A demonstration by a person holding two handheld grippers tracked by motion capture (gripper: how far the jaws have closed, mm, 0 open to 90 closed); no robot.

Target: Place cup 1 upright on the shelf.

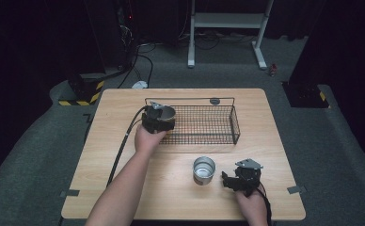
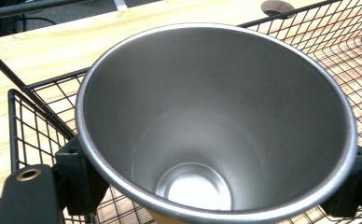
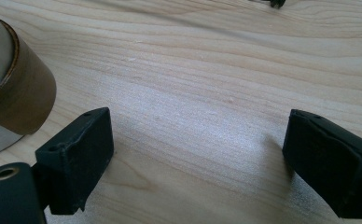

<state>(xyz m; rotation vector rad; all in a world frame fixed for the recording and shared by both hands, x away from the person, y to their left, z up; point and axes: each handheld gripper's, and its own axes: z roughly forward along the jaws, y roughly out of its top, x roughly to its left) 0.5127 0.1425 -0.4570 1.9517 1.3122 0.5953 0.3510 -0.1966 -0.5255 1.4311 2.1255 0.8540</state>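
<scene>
Steel cup (image 2: 216, 126), empty, clamped by left tool (image 1: 158, 120) over wire basket (image 1: 209, 127).

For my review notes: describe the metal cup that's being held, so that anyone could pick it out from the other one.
Start at the black wire basket on the wooden table. At its left end, the left gripper clamps a steel cup, open mouth up. The other cup stands free, in front of the basket.

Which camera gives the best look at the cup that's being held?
The left gripper view: the held cup sits close up, its whole rim and empty steel inside plain, clamped by the left gripper above the basket. The high view shows it small, at the basket's left end. The right gripper view shows another cup on the table.
</scene>
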